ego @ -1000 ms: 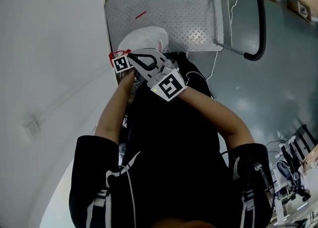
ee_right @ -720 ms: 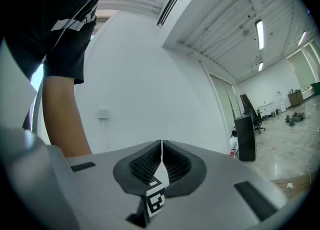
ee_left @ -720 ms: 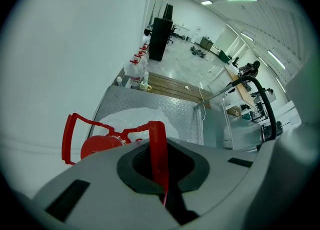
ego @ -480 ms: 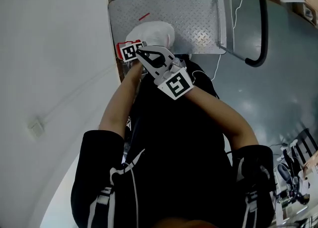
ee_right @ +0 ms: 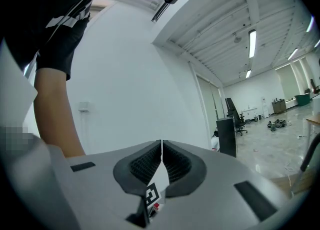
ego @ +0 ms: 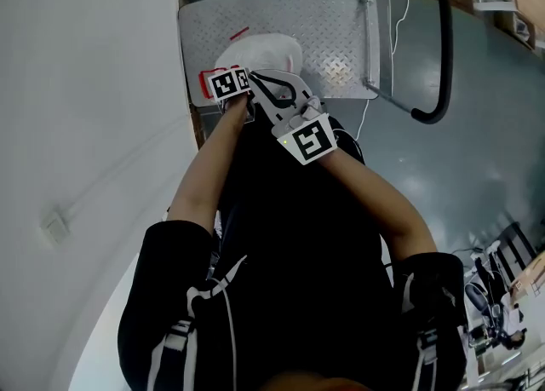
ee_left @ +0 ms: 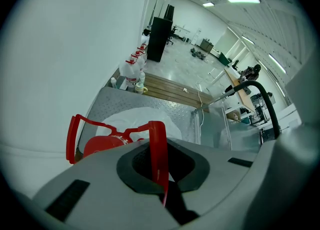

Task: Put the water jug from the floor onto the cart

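The left gripper [ee_left: 161, 166] points steeply downward. Its jaws are closed on the red handle [ee_left: 159, 141] of the water jug [ee_left: 140, 119], and the strap passes between the pads.

The jug's red cap [ee_left: 102, 146] sits directly ahead of this gripper's tips, to their left. Its pale body extends beyond them over the near corner of the cart deck [ego: 315, 14]. The views do not show whether the jug's base rests on the diamond-plate surface.

The cart's black push bar [ego: 443, 48] stands well to the right of the left gripper. Spare bottles [ee_left: 132, 71] stand past the far edge of the deck.

The right gripper [ee_right: 161, 159] sits just beside the left gripper, on its right. It is aimed level at the white wall [ee_right: 130, 98]. Its jaws are fully together, with nothing between them.
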`<state>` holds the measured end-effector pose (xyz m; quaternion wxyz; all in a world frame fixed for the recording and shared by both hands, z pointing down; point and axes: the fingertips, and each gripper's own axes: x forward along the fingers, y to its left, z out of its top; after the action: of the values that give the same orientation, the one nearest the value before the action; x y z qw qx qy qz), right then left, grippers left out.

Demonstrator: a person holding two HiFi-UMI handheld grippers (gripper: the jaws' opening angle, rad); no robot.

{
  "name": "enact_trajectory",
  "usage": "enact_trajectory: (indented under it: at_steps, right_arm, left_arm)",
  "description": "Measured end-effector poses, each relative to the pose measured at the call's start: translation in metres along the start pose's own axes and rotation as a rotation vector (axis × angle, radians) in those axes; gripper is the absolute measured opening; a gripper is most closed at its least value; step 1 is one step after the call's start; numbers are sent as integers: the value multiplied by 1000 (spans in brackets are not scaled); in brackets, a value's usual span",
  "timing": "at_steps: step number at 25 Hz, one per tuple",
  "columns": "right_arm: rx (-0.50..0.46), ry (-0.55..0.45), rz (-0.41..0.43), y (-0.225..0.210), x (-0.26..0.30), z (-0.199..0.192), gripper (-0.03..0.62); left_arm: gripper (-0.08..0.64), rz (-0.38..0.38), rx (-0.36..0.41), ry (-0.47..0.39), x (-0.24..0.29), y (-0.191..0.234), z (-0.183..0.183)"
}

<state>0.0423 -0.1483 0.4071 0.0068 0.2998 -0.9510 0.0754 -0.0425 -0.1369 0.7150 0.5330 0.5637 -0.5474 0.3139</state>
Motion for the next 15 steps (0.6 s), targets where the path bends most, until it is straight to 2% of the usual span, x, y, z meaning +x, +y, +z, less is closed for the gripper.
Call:
enact_trajectory:
  at_steps: [5, 9, 15]
  right_arm:
    - [59, 3, -99, -30, -14, -13, 18]
    - [38, 28, -141, -46, -23, -20, 18]
    - [53, 27, -197, -62, -37, -28, 18]
  left_arm:
    - [18, 5, 83, 13, 11, -16, 11]
    - [18, 27, 137, 23, 18, -16, 15]
    - [18, -2, 93, 15, 32, -27, 14]
